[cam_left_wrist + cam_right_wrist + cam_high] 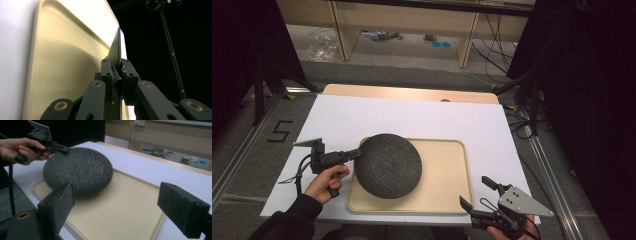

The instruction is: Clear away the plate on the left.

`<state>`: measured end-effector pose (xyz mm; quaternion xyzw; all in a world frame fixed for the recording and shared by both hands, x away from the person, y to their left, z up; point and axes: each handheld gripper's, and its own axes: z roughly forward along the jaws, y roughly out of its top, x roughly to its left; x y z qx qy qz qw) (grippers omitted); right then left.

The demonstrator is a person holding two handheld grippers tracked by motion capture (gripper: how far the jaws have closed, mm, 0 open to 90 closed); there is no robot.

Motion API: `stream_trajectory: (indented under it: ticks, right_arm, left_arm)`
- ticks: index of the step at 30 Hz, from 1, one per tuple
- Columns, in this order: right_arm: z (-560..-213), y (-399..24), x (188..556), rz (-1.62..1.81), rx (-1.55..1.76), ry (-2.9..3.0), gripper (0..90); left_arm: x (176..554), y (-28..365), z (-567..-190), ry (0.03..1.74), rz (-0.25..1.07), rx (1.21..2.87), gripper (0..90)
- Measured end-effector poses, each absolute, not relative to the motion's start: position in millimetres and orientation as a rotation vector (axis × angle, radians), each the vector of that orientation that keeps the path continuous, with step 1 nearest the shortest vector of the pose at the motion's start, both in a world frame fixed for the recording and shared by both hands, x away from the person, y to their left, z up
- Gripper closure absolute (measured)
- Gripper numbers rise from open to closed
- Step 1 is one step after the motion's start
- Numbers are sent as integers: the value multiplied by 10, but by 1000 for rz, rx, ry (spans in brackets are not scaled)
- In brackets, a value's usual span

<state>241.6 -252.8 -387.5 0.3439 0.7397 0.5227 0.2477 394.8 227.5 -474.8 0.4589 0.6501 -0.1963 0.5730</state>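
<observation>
— What's on the bench (362,115) from where you stand?

— In the high view, a white-topped bench with a shallow beige tray (447,170) in the lower middle of the frame. A dark grey, rough-textured round plate (388,165) sits over the tray's left half, its left edge reaching past the tray rim.

— Who has hold of it?

— The left claw (357,153), at the lower left, is pinched onto the plate's left edge. A hand (327,184) grips its handle. In the left gripper view the two black jaws are nearly together, with the thin edge of the plate (115,50) clamped between them and the tray (65,62) behind. In the right gripper view the plate (77,170) looks tilted, its gripped side at the upper left raised.

— And the other claw?

— The right claw (476,192) is at the lower right of the high view, just off the tray's near right corner, apart from the plate. Its jaws stand wide apart with nothing between them.
</observation>
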Motion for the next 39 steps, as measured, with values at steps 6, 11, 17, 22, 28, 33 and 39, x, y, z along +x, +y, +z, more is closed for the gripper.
stream_trajectory:
  ticks: [6,11,17,22,28,33,39]
  right_arm:
    - [-3889,-2515,2427,1449,932,2012,151]
    - [-3880,-2522,2420,1419,922,2027,151]
    - [-3882,-2521,2411,1419,931,2033,151]
    - [-3880,-2516,2409,1420,928,2033,151]
    - [-3879,-2517,2421,1427,913,2021,151]
    - [-3880,-2511,2413,1428,923,2033,152]
    - [-3889,-2506,2425,1442,898,2037,152]
  left_arm:
    - [3951,2126,-4772,1524,-504,1096,817]
    - [3949,2016,-4785,1527,-499,1135,808]
    - [3950,1995,-4792,1503,-466,1194,813]
    - [3948,1952,-4773,1474,-431,1289,834]
    - [3954,1917,-4778,1477,-374,1397,852]
    - [3947,1896,-4785,1467,-313,1462,841]
    - [3934,1820,-4789,1443,-287,1565,821]
